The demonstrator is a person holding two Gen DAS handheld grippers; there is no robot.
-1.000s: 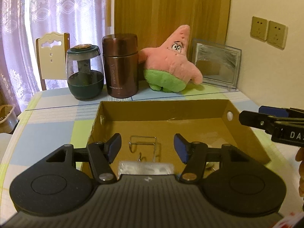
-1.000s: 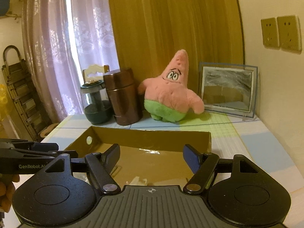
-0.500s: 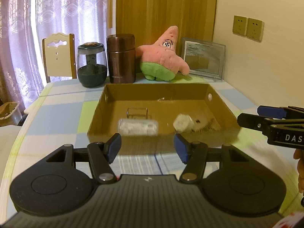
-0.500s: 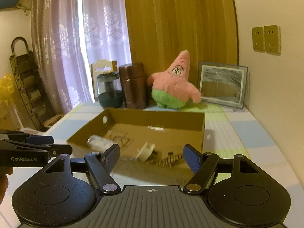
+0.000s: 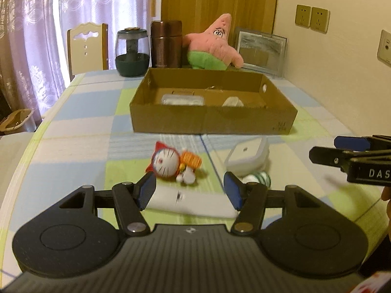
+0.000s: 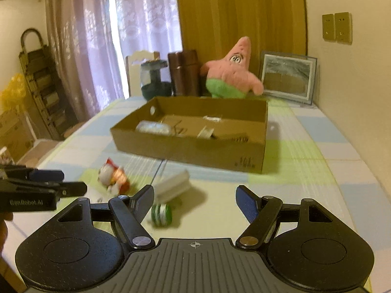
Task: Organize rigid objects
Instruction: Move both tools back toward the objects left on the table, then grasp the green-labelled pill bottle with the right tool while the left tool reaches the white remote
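Nearest the left gripper (image 5: 190, 190), whose jaws stand partly apart with nothing pressed between them, lies a flat white box (image 5: 193, 201) on the bench (image 5: 73, 131); it looks light and stiff, best pinched across its short sides. Just beyond it lies a small figurine (image 5: 168, 163), hard and probably slick, with a round head that could roll out of a pinch; its body seems the surer hold. To the right sit a green-striped roll (image 6: 161, 213) and a lidded tub (image 5: 246, 155); the tub should be rigid and light, taken across its walls. The right gripper (image 6: 195, 201) hangs wider open and empty. Further off, the carton (image 5: 212, 122) already holds a clear case (image 5: 182, 99) and a pale roll (image 5: 233, 102). A second ago both cameras looked straight down into the carton; both have since drawn back, so the loose things before it now show.
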